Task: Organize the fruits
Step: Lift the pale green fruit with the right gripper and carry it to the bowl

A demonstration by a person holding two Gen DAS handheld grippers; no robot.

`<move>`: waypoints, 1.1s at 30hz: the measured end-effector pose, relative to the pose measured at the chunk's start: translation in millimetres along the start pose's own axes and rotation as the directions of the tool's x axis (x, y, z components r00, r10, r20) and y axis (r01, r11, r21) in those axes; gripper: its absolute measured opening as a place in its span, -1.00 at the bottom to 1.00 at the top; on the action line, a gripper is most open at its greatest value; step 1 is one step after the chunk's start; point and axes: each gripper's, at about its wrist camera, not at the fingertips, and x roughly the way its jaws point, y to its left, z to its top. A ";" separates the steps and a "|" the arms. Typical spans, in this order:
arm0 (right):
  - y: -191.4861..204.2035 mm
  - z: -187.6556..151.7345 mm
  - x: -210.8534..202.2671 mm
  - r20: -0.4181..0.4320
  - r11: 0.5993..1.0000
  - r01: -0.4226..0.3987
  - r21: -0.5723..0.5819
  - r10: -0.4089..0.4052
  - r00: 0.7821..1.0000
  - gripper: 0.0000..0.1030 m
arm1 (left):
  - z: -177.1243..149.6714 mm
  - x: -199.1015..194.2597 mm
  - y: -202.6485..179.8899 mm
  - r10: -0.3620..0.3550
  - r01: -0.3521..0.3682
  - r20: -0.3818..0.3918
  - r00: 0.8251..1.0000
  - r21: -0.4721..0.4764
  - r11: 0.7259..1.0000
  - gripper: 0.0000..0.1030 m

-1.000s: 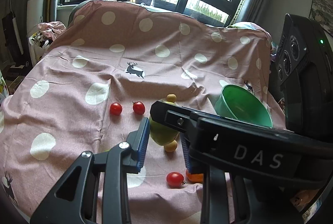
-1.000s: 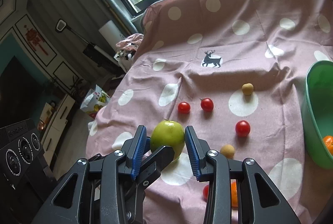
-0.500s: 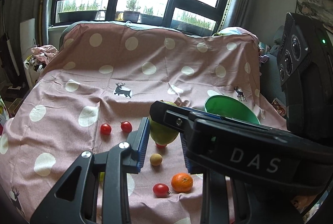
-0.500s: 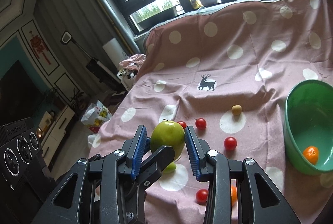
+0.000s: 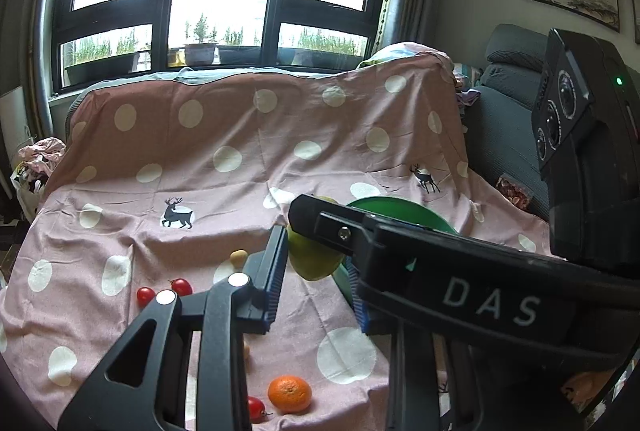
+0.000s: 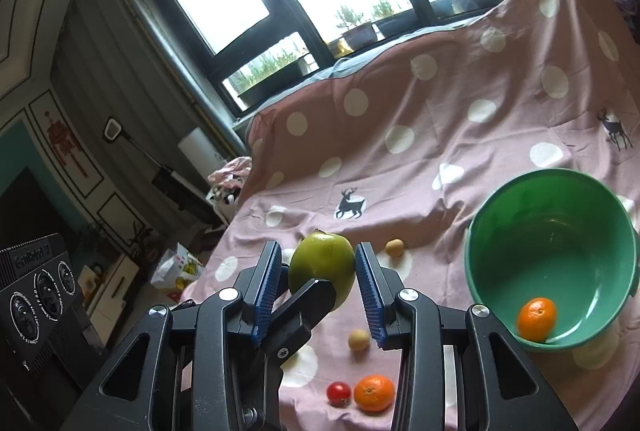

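A green apple point(image 6: 322, 269) sits between the blue pads of both grippers, lifted above the pink dotted cloth point(image 6: 420, 159); it also shows in the left wrist view point(image 5: 314, 257). My right gripper point(image 6: 318, 285) and my left gripper point(image 5: 316, 271) both close on it, crossing each other. A green bowl point(image 6: 560, 263) at the right holds one orange point(image 6: 537, 318); its rim shows behind the right gripper in the left wrist view point(image 5: 394, 207). On the cloth lie another orange point(image 6: 374, 393), cherry tomatoes point(image 5: 182, 286) and small yellow fruits point(image 6: 394, 247).
The cloth covers a sofa with a raised back point(image 5: 280, 103). A grey sofa arm point(image 5: 508, 135) stands at the right. Clutter and bags point(image 6: 228, 179) lie on the floor to the left. Windows are behind.
Both grippers have risen with the apple and moved right toward the bowl. The loose fruit on the cloth has dropped lower in view.
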 end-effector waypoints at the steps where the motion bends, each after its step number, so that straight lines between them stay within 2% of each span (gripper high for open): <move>1: -5.0 1.3 -2.7 0.006 1.000 0.006 0.012 -0.006 1.000 -0.21 | 1.6 3.4 -3.6 -0.009 0.009 0.001 1.000 0.004 1.000 -0.46; 8: -35.1 4.6 -19.6 0.051 0.997 0.057 0.061 -0.060 0.997 -0.21 | 6.8 27.4 -29.7 -0.078 0.078 -0.009 0.997 0.045 0.996 -0.46; 16: -77.2 7.9 -33.2 0.061 0.986 0.100 0.136 -0.109 0.992 -0.21 | 7.3 59.1 -58.9 -0.145 0.148 -0.050 0.988 0.063 0.987 -0.43; 33: -135.9 2.9 -28.3 -0.006 0.958 0.168 0.234 -0.171 0.985 -0.21 | -6.8 112.7 -85.9 -0.203 0.211 -0.159 0.966 0.036 0.977 -0.43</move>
